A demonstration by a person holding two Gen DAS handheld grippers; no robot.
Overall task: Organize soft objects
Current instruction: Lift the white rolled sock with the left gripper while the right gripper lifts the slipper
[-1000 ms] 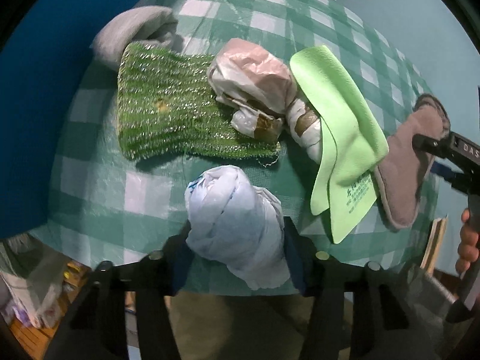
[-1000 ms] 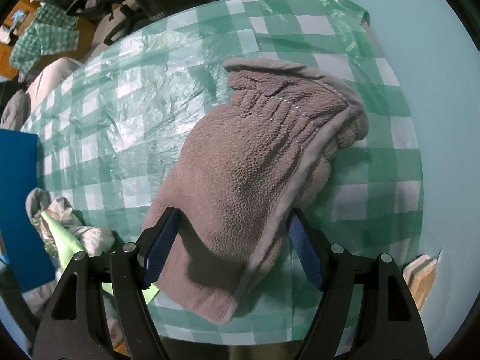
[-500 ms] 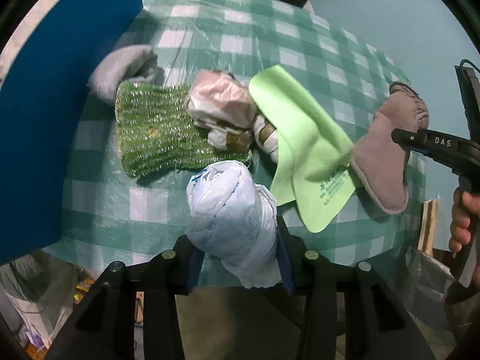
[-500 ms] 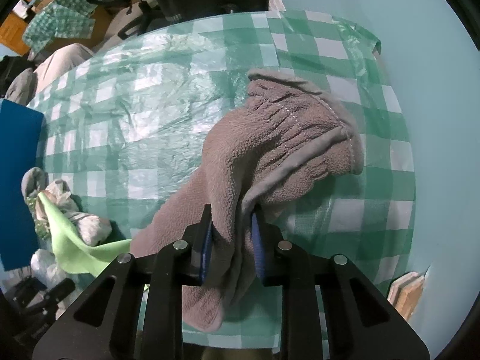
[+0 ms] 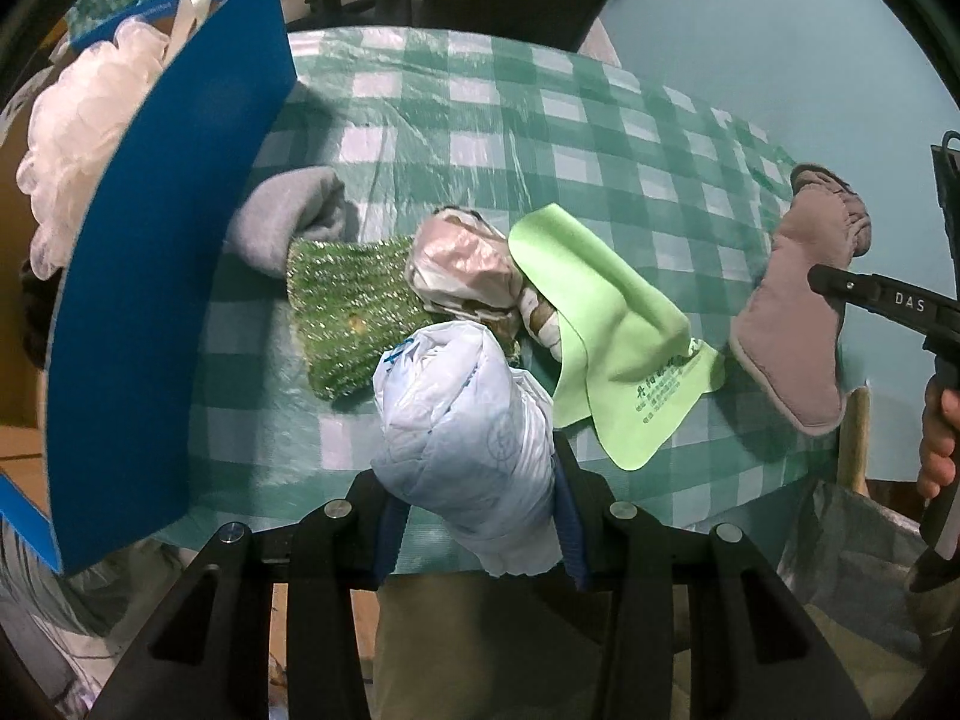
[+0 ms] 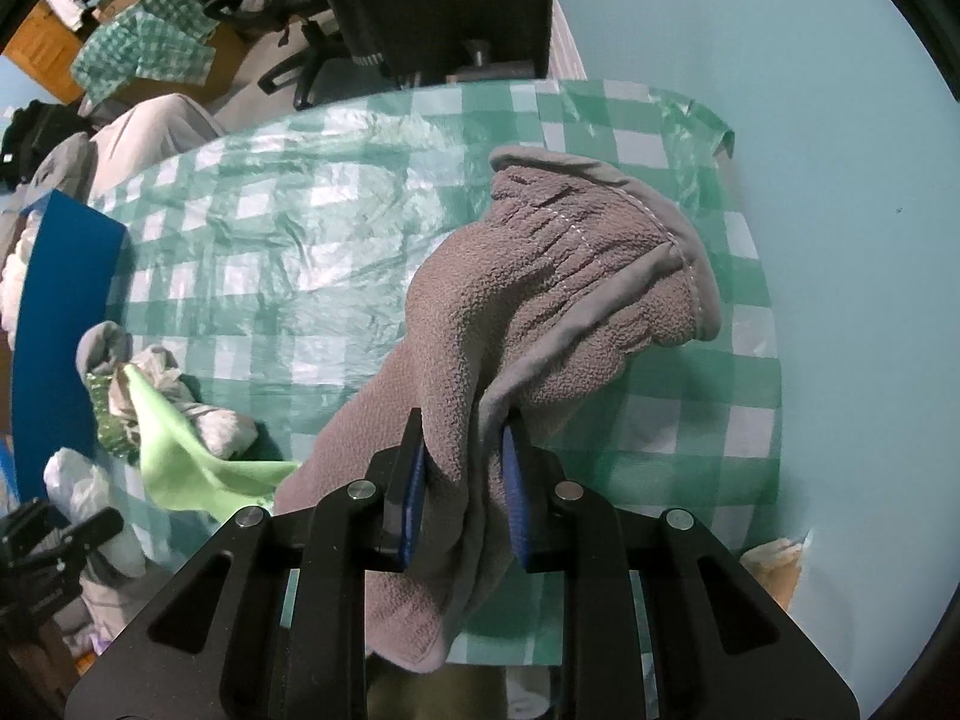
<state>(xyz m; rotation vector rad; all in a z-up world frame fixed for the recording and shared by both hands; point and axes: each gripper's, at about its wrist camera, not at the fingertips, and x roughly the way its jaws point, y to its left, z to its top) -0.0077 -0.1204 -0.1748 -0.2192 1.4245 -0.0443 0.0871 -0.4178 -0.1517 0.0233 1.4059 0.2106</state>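
- A round table draped in a green-and-white checked plastic cloth (image 5: pixel 456 120) is carrying a cluster of soft items.
- The left gripper (image 5: pixel 477 516) is clamping its 2 blue-padded fingers (image 5: pixel 390 531) against the sides of a white crumpled plastic bag bundle (image 5: pixel 462 426), holding it above the table's near edge.
- The right gripper (image 6: pixel 465 495) is pinching a grey-brown fleece mitten (image 6: pixel 540 312) with its jaws nearly closed; the mitten is hanging raised over the table's right edge, its cuff pointing away and its lower end drooping below the fingers.
- In the left wrist view, the same mitten (image 5: pixel 798 300) is showing at the far right, with a person's hand (image 5: pixel 939 438) gripping the handle.
- A lime-green microfibre cloth with printed text (image 5: pixel 606 324) is lying near the middle, draped partly over a pinkish-white wrapped plastic bundle (image 5: pixel 465 270).
- A green sparkly knitted scrubbing cloth (image 5: pixel 348 306) is lying just left of that bundle, touching a folded grey cloth (image 5: pixel 282 222) behind it.
- A tall blue cardboard box (image 5: pixel 162 276) is standing at the table's left edge, with a white mesh bath pouf (image 5: pixel 78 120) inside it.
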